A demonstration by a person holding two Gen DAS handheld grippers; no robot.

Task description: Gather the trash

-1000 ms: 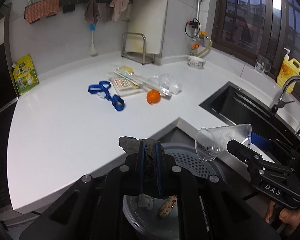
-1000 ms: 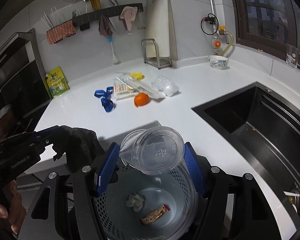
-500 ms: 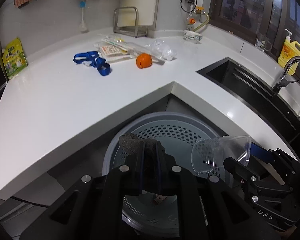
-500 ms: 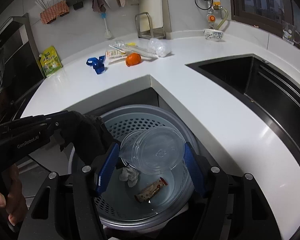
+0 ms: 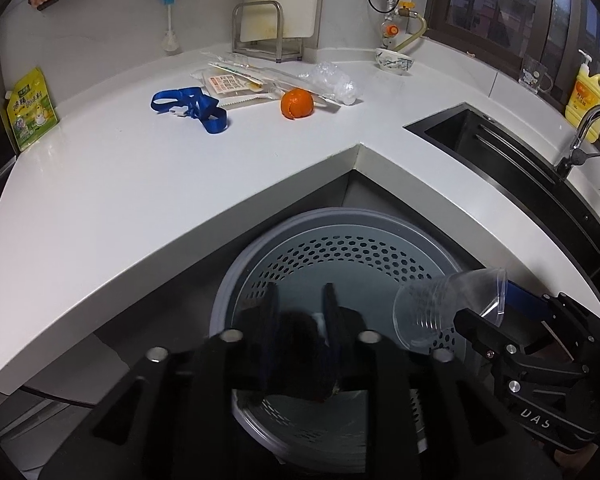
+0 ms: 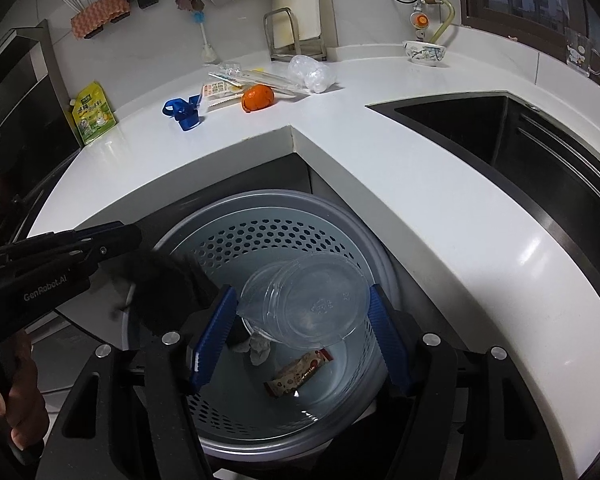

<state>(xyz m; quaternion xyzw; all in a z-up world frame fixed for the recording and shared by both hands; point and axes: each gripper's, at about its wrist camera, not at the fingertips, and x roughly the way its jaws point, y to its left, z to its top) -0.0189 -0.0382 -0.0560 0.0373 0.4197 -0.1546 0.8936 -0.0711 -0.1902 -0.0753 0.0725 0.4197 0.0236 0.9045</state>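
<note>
The right gripper (image 6: 302, 334) holds a clear plastic cup (image 6: 306, 300) between its blue pads (image 6: 214, 336), jaws spread to the cup's width. The cup lies on its side over the perforated grey trash bin (image 6: 268, 236). In the left wrist view its long axis runs roughly level, with the base (image 5: 410, 320) pointing left toward the bin's centre and the open rim (image 5: 500, 296) toward the right gripper's body.

The left gripper (image 5: 298, 316) hangs over the near left part of the bin, jaws parted a little, with a dark crumpled lump (image 6: 162, 292) between them. The blur hides whether the fingers are touching it.

At the bottom of the bin lie a snack wrapper (image 6: 298, 372) and a crumpled white tissue (image 6: 258, 348), just left of the wrapper.

The bin sits below the inner corner of the white countertop (image 5: 140, 184). Far back on it are an orange peel (image 5: 297, 103), a blue strap (image 5: 192, 108) to its left, flat packets (image 5: 224, 80) and a crumpled clear bag (image 5: 336, 80). A black sink (image 5: 512, 160) is set into the counter at right.
</note>
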